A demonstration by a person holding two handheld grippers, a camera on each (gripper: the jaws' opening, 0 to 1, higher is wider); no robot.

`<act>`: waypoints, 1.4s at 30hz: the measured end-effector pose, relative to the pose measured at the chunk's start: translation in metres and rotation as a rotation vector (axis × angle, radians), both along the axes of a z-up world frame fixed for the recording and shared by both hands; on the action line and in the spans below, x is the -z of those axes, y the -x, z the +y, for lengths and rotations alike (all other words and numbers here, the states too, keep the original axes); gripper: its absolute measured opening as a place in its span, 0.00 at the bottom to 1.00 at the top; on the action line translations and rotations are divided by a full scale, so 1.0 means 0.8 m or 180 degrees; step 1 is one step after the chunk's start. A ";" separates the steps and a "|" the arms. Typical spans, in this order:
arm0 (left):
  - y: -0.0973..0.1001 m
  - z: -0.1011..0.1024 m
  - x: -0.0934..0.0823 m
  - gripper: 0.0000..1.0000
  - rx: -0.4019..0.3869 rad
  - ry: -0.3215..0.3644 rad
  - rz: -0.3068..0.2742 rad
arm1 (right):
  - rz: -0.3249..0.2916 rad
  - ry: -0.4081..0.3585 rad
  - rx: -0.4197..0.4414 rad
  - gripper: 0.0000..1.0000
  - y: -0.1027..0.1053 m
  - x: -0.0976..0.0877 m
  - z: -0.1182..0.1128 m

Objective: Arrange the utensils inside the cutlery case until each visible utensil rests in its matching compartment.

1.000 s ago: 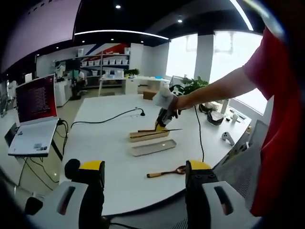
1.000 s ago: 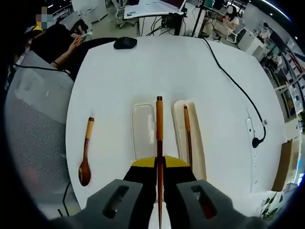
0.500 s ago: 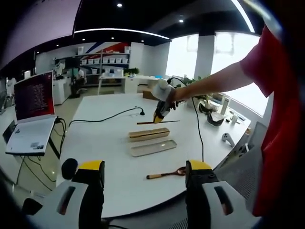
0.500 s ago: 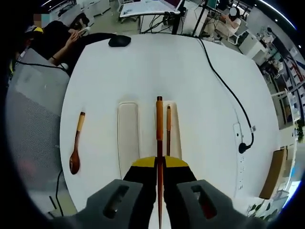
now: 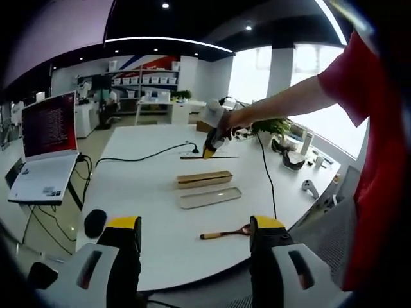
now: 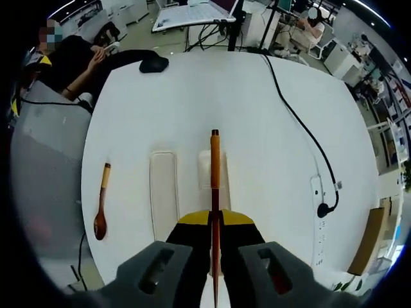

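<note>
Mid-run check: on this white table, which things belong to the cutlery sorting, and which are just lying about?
Job things:
- chopstick clamped in the right gripper
- wooden case base
- case lid beside it
- wooden spoon loose on the table

Just lying about:
- computer mouse
- black cable and power strip
- laptop, off the table

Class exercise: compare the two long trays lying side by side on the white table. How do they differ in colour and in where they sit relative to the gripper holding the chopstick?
In the left gripper view the wooden tray is tan, while the pale tray is off-white and looks shallower. In the right gripper view the wooden tray lies directly under the chopstick held by the right gripper; the pale tray lies off to its side, nearer the wooden spoon. Both are long, narrow and parallel.
</note>
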State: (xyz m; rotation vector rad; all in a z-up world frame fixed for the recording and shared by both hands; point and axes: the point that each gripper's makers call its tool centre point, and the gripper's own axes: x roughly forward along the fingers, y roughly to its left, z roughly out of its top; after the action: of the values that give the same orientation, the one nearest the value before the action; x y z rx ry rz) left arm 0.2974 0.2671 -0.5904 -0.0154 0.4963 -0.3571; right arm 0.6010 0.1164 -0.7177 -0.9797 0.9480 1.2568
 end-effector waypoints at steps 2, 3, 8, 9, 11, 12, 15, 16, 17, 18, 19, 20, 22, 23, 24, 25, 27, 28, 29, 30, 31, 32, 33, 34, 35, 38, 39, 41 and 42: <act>-0.001 0.001 0.000 0.70 -0.0003 -0.0002 0.0004 | -0.0003 0.0015 -0.0004 0.00 0.000 0.004 0.000; -0.001 0.002 0.001 0.70 -0.0007 -0.0007 0.0008 | -0.0005 0.0033 -0.0002 0.00 0.000 0.006 0.000; -0.002 0.003 0.006 0.71 -0.0003 0.0017 0.0052 | 0.0038 0.0112 -0.0028 0.00 -0.003 0.023 -0.004; -0.002 0.002 0.006 0.71 -0.0004 0.0026 0.0061 | 0.0046 0.0119 -0.0028 0.00 -0.003 0.025 -0.004; -0.002 0.001 0.007 0.72 -0.0007 0.0089 0.0045 | 0.0062 0.0122 -0.0027 0.00 -0.005 0.031 -0.003; -0.003 0.001 0.011 0.72 -0.0006 0.0113 0.0055 | 0.0070 0.0124 -0.0006 0.00 -0.007 0.035 -0.003; -0.003 0.002 0.015 0.72 -0.0016 0.0091 0.0093 | 0.0121 0.0120 0.0063 0.00 -0.009 0.044 -0.003; -0.003 0.002 0.014 0.72 -0.0015 0.0092 0.0087 | 0.0125 0.0122 0.0066 0.00 -0.008 0.047 -0.003; -0.004 0.002 0.014 0.72 -0.0014 0.0100 0.0087 | 0.0141 0.0125 0.0072 0.00 -0.006 0.050 -0.002; -0.004 0.002 0.013 0.72 -0.0014 0.0103 0.0089 | 0.0153 0.0127 0.0078 0.00 -0.006 0.053 -0.002; -0.005 0.002 0.013 0.72 -0.0013 0.0095 0.0088 | 0.0158 0.0130 0.0078 0.00 -0.007 0.057 -0.001; -0.006 0.003 0.013 0.72 -0.0005 0.0076 0.0096 | 0.0156 0.0131 0.0081 0.00 -0.007 0.059 0.000; -0.007 0.004 0.013 0.72 0.0002 0.0048 0.0105 | 0.0162 0.0146 0.0060 0.00 -0.006 0.064 0.001; -0.008 0.004 0.014 0.72 0.0000 0.0064 0.0108 | 0.0156 0.0175 0.0024 0.00 -0.005 0.068 0.002; -0.009 0.005 0.014 0.72 -0.0011 0.0101 0.0119 | 0.0150 0.0185 0.0018 0.00 -0.005 0.071 0.003; -0.009 0.006 0.014 0.72 -0.0024 0.0106 0.0128 | 0.0148 0.0203 0.0029 0.00 -0.006 0.074 0.004; -0.010 0.007 0.013 0.72 -0.0021 0.0069 0.0113 | 0.0148 0.0208 0.0025 0.00 -0.009 0.080 0.005; -0.010 0.007 0.013 0.72 -0.0017 0.0057 0.0121 | 0.0149 0.0215 0.0017 0.00 -0.009 0.082 0.006; -0.010 0.007 0.013 0.72 -0.0012 0.0042 0.0128 | 0.0156 0.0233 0.0015 0.00 -0.010 0.084 0.005; -0.011 0.007 0.013 0.72 -0.0003 0.0018 0.0125 | 0.0165 0.0252 0.0031 0.00 -0.013 0.087 0.005; -0.011 0.007 0.012 0.72 0.0001 -0.0002 0.0124 | 0.0166 0.0260 0.0031 0.00 -0.014 0.089 0.004; -0.012 0.008 0.013 0.72 0.0004 -0.0021 0.0131 | 0.0176 0.0278 0.0043 0.00 -0.016 0.092 0.003; -0.012 0.008 0.013 0.72 0.0002 -0.0038 0.0127 | 0.0182 0.0287 0.0040 0.00 -0.017 0.093 0.002; -0.013 0.008 0.014 0.72 -0.0002 -0.0040 0.0127 | 0.0187 0.0301 0.0044 0.00 -0.020 0.095 0.000; -0.013 0.008 0.015 0.72 -0.0011 -0.0032 0.0146 | 0.0193 0.0313 0.0065 0.01 -0.022 0.096 -0.001; -0.013 0.006 0.016 0.71 -0.0006 -0.0026 0.0151 | 0.0208 0.0313 0.0069 0.01 -0.027 0.097 -0.002; -0.013 0.005 0.016 0.71 0.0002 -0.0028 0.0160 | 0.0212 0.0321 0.0073 0.01 -0.019 0.094 -0.002; -0.014 0.004 0.016 0.72 0.0014 -0.0028 0.0168 | 0.0239 0.0329 0.0093 0.01 -0.025 0.099 -0.004; -0.015 0.004 0.016 0.72 0.0019 -0.0023 0.0175 | 0.0249 0.0324 0.0100 0.01 -0.027 0.098 -0.003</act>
State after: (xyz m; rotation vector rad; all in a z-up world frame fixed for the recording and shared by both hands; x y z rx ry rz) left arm 0.3093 0.2704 -0.6033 -0.0169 0.5521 -0.3614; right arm 0.6225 0.1141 -0.7957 -0.9967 1.0932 1.2378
